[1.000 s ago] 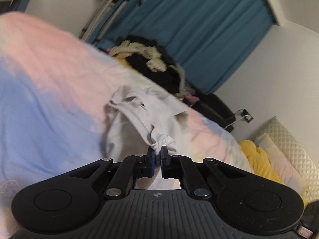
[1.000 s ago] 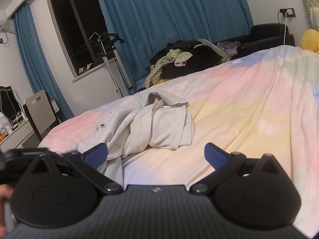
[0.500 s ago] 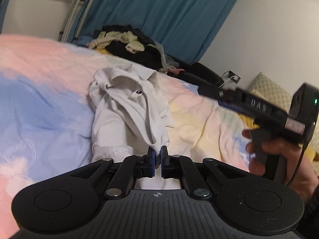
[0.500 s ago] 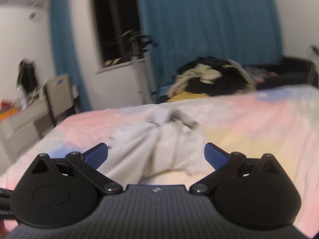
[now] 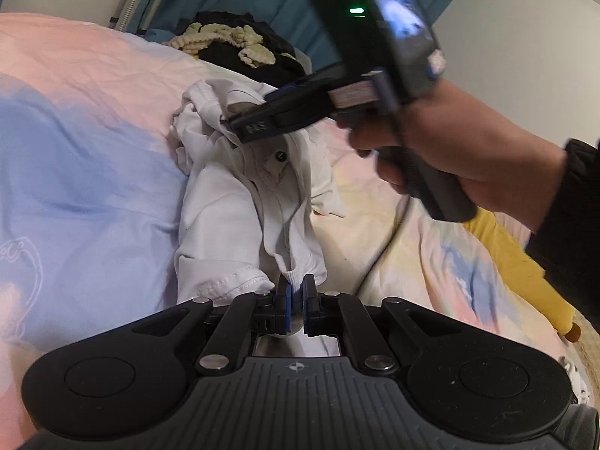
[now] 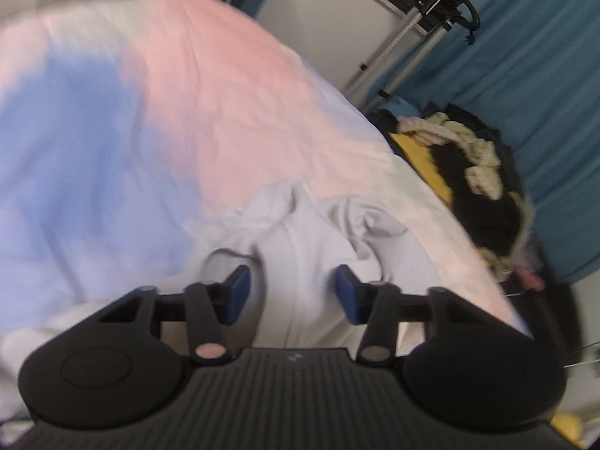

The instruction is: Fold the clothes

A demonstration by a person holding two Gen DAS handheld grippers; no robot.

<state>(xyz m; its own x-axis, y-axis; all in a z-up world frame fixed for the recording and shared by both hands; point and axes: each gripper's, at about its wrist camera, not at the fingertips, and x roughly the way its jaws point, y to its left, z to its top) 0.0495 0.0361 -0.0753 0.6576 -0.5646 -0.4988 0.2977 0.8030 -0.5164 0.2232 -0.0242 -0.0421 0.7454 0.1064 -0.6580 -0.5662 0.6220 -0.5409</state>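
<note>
White cotton shirt (image 5: 240,202), crumpled, is lying lengthwise up centre frame on pastel bedspread (image 5: 86,172). My left gripper (image 5: 296,294) is clenching its near hem; my right gripper (image 6: 288,292) is hovering released over its far, upper end.

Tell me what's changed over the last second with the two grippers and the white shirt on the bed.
The right gripper swung in from beside the bed to over the white shirt, its open fingers narrowing astride a fold but not yet closed. The shirt has been drawn longer toward the left gripper. Unchanged: the left gripper remains shut on the shirt's hem, and the shirt stays crumpled on the bedspread.
</note>
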